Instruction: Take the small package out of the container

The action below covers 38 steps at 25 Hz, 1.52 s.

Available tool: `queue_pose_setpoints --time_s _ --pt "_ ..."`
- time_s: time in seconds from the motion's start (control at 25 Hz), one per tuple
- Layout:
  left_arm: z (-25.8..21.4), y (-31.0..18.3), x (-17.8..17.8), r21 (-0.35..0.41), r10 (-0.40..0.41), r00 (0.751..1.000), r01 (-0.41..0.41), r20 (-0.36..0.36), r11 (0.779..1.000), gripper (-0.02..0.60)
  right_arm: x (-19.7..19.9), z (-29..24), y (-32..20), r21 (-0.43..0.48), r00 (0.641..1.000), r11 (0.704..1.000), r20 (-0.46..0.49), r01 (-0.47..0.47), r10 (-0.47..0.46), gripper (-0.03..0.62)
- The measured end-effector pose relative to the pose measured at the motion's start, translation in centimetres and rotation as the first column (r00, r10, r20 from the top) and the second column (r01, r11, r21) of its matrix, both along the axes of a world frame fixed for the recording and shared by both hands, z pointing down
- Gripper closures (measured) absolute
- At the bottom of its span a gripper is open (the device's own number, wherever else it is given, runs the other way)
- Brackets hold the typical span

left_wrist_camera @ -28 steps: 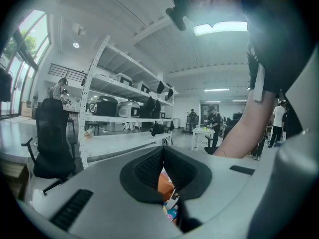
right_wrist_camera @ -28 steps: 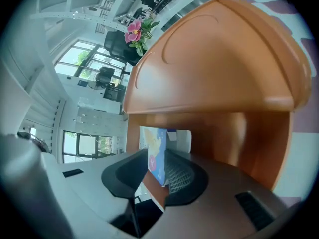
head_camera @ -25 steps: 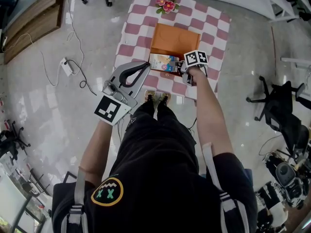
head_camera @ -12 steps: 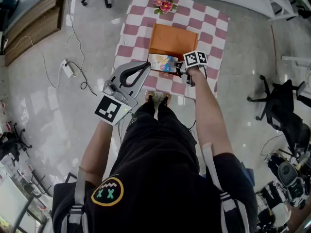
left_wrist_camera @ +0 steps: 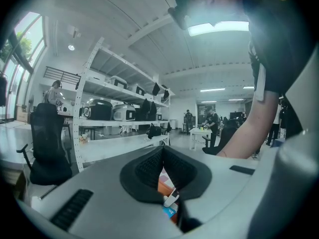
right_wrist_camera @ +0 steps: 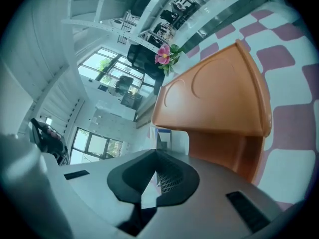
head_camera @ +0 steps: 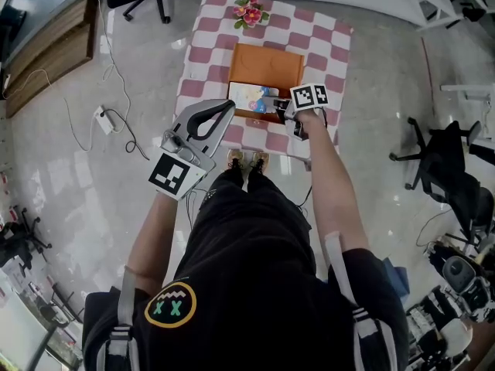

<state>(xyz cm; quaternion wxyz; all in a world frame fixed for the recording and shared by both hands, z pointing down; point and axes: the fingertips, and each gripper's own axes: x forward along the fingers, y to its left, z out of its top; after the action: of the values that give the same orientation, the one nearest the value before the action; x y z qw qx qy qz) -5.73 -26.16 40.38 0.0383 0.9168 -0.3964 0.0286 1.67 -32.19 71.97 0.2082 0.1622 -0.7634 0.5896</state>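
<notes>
An orange container (head_camera: pixel 265 62) sits on the checkered table (head_camera: pixel 203 49). The small white and blue package (head_camera: pixel 251 97) lies over its near left edge. My right gripper (head_camera: pixel 280 105) is at the package's right end, shut on it. In the right gripper view the thin package (right_wrist_camera: pixel 172 137) runs out from between the closed jaws of the right gripper (right_wrist_camera: pixel 157 156), in front of the container (right_wrist_camera: pixel 219 93). My left gripper (head_camera: pixel 230 105) hangs in the air at the table's near left corner, shut and holding nothing. In the left gripper view the left gripper (left_wrist_camera: pixel 162 151) has its pads meeting.
A pot of pink flowers (head_camera: pixel 249 10) stands at the table's far edge. The person's feet (head_camera: pixel 246 159) are at the near edge. A cable and power strip (head_camera: pixel 104 118) lie on the floor to the left. An office chair (head_camera: pixel 448 161) stands at the right.
The right gripper and the package now sit a little more over the container's near edge. The left gripper has hardly moved. The head view has shifted slightly.
</notes>
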Motion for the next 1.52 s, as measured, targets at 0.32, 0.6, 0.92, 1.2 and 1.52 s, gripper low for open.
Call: queue_pose_setpoints --time_s 0.32,0.6,0.92,1.2,1.52 --pt "-0.4 -0.3 0.6 0.055 0.029 0.998 -0.032 0.057 0.998 0.565 1.8 -5.2 -0.7 0.166 1.0 0.986 0.017 -0.028 0.026 0.571" --pt "-0.9 -0.7 1.5 0.084 0.055 0.995 -0.062 0.078 0.995 0.565 2.5 -12.3 -1.6 0.415 1.0 0.909 0.024 -0.025 0.016 0.571" --pt "-1.9 -1.6 2.0 0.108 0.067 0.993 -0.077 0.097 0.991 0.565 4.2 -20.5 -0.8 0.633 0.999 0.773 0.008 -0.04 0.046 0.571" --pt "-2.6 -1.7 2.6 0.117 0.083 0.991 -0.095 0.102 0.989 0.565 5.4 -26.3 0.3 0.758 0.998 0.65 0.031 -0.064 0.062 0.571" --pt "-3.6 -1.7 2.2 0.107 0.067 0.997 -0.07 0.034 0.992 0.565 6.0 -32.7 1.8 0.899 0.998 0.433 0.056 -0.063 0.029 0.571"
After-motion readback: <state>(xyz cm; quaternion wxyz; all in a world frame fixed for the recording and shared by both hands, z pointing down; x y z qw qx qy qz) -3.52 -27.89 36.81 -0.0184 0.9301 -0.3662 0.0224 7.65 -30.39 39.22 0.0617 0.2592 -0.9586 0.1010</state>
